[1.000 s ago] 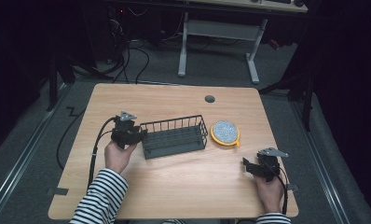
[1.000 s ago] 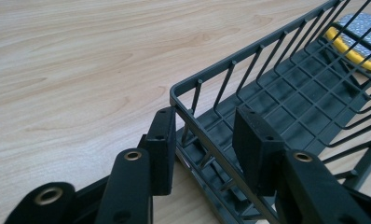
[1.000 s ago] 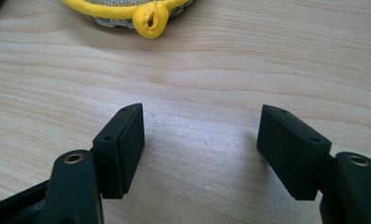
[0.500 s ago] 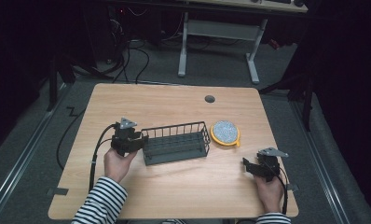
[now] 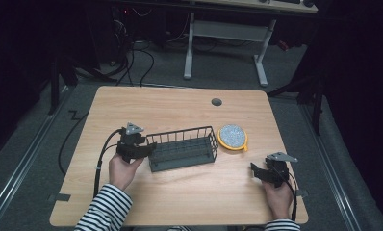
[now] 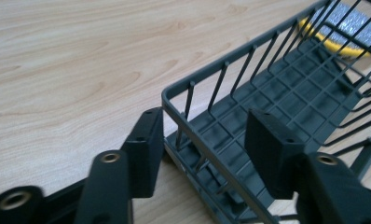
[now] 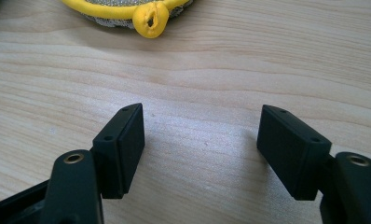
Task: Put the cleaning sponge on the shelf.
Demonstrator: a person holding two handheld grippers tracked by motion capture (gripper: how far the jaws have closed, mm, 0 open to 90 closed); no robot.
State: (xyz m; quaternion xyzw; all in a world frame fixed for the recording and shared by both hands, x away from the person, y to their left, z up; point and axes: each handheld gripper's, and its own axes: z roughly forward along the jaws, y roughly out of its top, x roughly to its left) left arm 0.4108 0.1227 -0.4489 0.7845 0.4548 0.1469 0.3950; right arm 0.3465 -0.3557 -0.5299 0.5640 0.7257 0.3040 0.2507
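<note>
A dark grey wire basket point(image 5: 182, 149) sits on the wooden table point(image 5: 180, 106), a little left of centre. My left gripper point(image 5: 148, 149) is at its left end. In the left gripper view this gripper point(image 6: 202, 126) is open and its jaws straddle the basket's point(image 6: 286, 84) end rim, one jaw outside, one inside. A round scrubber with a yellow rim point(image 5: 233, 136) lies just right of the basket. My right gripper point(image 5: 253, 171) rests low near the front right; in its own view it point(image 7: 200, 135) is open over bare wood, with the scrubber point(image 7: 127, 9) ahead.
A small dark grommet point(image 5: 216, 102) sits in the tabletop at the back. A black cable point(image 5: 103, 154) trails from the left gripper toward the left front. Beyond the table's far edge stand a white desk frame point(image 5: 225, 36) and floor cables.
The basket and my left gripper have shifted toward the table's near edge, mostly in the first half second. The right gripper has stayed put.
</note>
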